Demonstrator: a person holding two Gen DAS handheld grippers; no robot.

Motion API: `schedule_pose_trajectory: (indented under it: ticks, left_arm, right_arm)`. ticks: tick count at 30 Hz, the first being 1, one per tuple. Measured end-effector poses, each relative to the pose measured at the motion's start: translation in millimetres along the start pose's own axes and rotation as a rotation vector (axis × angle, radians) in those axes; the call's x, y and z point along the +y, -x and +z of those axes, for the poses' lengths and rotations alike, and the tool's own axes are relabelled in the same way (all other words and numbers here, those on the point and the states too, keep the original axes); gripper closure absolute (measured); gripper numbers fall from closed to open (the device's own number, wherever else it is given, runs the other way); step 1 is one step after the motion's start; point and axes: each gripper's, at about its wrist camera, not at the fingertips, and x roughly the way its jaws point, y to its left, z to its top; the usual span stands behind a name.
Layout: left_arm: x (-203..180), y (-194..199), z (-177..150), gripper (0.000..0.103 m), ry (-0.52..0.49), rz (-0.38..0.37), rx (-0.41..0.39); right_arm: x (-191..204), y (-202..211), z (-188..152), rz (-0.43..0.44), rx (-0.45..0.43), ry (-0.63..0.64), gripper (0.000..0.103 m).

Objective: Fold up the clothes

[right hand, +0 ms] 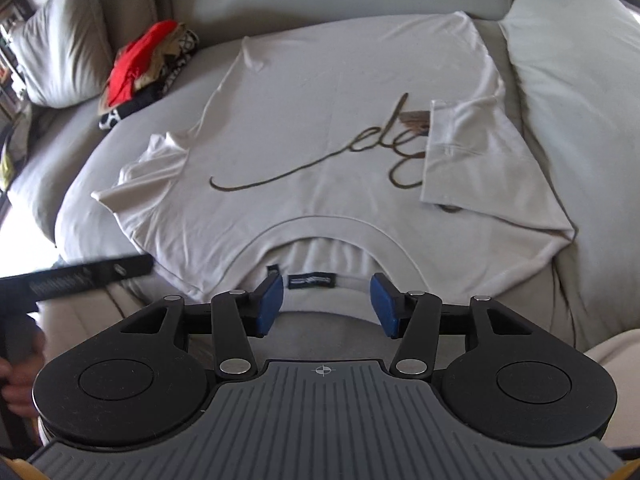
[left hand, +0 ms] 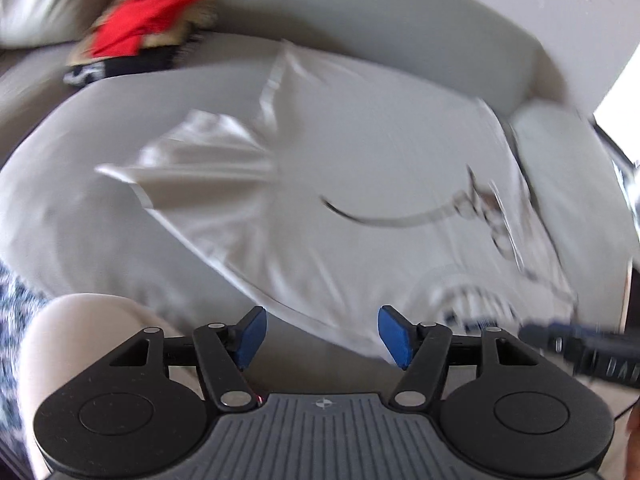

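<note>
**Soft daylight, one view smeared**

Left wrist view is motion-blurred: the white T-shirt [left hand: 360, 184] and red clothes [left hand: 148, 20] streak. Right wrist view is sharp. Blown-out window glare [right hand: 24, 236] sits at its left edge. Fisheye bending curves both frames' borders; shadows are faint.

Each camera sits just behind its own tongs and looks forward and down at the sofa. The right camera is close to the collar of the white shirt [right hand: 320, 128] and looks along it. The left camera looks from the shirt's left side, and its picture is blurry. Both see the shirt and the red pile of clothes [right hand: 136, 64].
</note>
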Motion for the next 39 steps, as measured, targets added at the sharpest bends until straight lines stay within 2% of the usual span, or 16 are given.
schedule_pose_trajectory:
  ticks: [6, 10, 12, 19, 21, 24, 28, 31, 33, 34, 37, 39]
  left_arm:
    - [46.7, 19.0, 18.8, 0.041, 0.124, -0.004, -0.101]
    - [90.5, 20.1, 35.9, 0.043, 0.231, 0.043, -0.159]
    - [114.2, 16.2, 42.8, 0.045, 0.302, 0.052, -0.161]
    - [167.0, -21.2, 51.7, 0.048, 0.548, -0.105, -0.131]
    - [179.4, -33.2, 53.5, 0.053, 0.614, -0.149, -0.122]
    - [188.1, -47.2, 57.7, 0.056, 0.674, -0.173, -0.128]
    - [192.3, -61.8, 69.0, 0.059, 0.68, -0.171, -0.127]
    - [197.5, -69.6, 71.1, 0.073, 0.702, -0.166, -0.109]
    - [198.2, -71.1, 70.9, 0.095, 0.702, -0.16, -0.103]
    - [197.8, -70.8, 71.1, 0.101, 0.697, -0.153, -0.105]
    - [188.2, -59.0, 75.1, 0.103, 0.627, -0.107, -0.165]
    - [172.0, -46.9, 80.9, 0.103, 0.525, -0.088, -0.23]
  right_arm:
    - [6.8, -4.0, 3.0, 0.005, 0.002, -0.021, 0.046]
    - [5.9, -4.5, 6.0, 0.02, -0.018, -0.044, 0.045]
    - [7.3, -8.6, 7.6, 0.02, -0.014, -0.051, 0.045]
    - [19.5, -21.9, 8.7, 0.025, 0.006, -0.026, 0.045]
    - [21.0, -23.5, 8.8, 0.021, 0.009, -0.019, 0.045]
    - [20.0, -26.0, 8.7, 0.013, 0.016, -0.021, 0.045]
    - [15.4, -30.4, 8.3, 0.008, 0.028, -0.035, 0.045]
    - [12.0, -33.5, 7.9, 0.008, 0.032, -0.043, 0.045]
    - [9.5, -35.2, 7.7, 0.008, 0.031, -0.048, 0.045]
    - [7.9, -36.1, 8.3, 0.008, 0.03, -0.049, 0.045]
    - [2.8, -39.2, 10.9, 0.008, 0.022, -0.057, 0.045]
    - [-1.5, -42.1, 12.4, 0.012, 0.022, -0.072, 0.045]
